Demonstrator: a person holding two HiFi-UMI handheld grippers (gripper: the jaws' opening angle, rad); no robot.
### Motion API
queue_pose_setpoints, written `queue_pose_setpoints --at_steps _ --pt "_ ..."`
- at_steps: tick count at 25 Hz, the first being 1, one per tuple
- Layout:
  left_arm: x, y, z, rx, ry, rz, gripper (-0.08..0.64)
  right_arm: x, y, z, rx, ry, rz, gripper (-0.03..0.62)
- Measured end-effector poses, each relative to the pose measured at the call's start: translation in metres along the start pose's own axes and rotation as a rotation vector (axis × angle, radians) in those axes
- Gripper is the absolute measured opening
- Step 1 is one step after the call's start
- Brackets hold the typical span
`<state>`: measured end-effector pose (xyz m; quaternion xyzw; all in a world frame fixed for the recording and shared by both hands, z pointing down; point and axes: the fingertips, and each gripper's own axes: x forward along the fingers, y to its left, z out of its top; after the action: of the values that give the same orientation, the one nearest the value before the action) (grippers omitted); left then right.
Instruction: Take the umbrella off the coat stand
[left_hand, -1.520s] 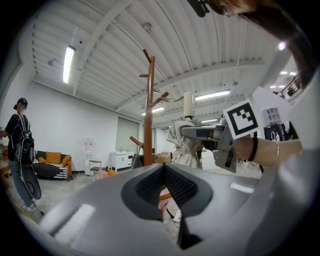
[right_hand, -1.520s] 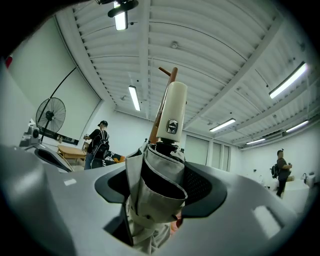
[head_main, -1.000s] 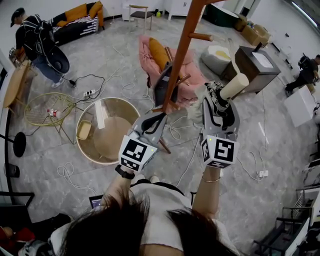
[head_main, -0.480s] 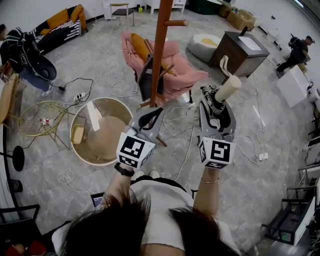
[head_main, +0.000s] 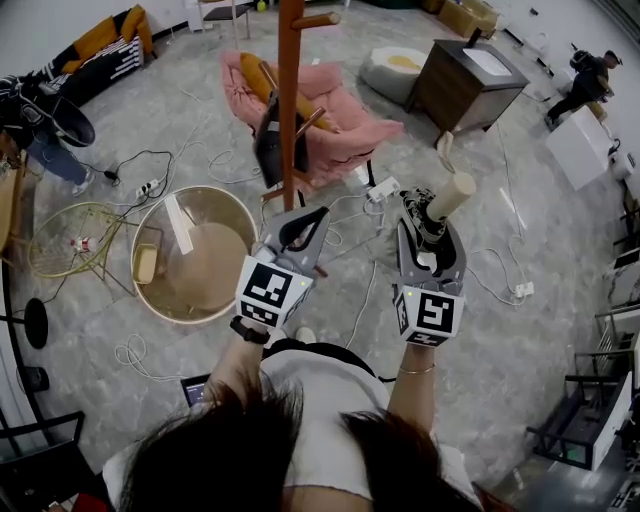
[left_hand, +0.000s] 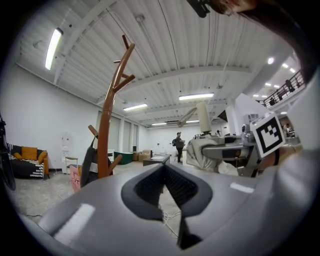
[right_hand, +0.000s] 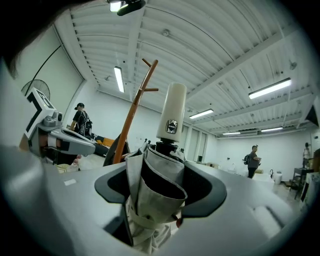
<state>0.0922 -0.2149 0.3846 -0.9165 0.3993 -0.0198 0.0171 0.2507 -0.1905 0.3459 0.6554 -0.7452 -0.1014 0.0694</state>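
Umbrella (right_hand: 156, 196) sits clamped between the right tool's (head_main: 428, 216) jaws, handle outward.

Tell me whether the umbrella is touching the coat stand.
Apart. The head view shows a wide gap between the umbrella, held in the right gripper, and the coat stand.

No words or numbers can be read. The left cube (head_main: 268, 292) and the right cube (head_main: 428, 313) bear only black-and-white square patterns. The badge (right_hand: 171, 126) on the umbrella (right_hand: 155, 200) is too small to read.
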Motion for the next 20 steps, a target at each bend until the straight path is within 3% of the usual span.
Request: queue_pose_setpoints --at_steps 10,20 --pt "0.009 -0.023 -0.027 0.005 0.06 -0.037 0.058 -0.03 0.0 -0.055 0.045 0.09 0.004 0.278" --pt "0.007 -0.024 -0.069 -0.052 0.109 -0.058 0.058 -0.048 0.008 -0.089 0.059 0.159 0.006 0.278"
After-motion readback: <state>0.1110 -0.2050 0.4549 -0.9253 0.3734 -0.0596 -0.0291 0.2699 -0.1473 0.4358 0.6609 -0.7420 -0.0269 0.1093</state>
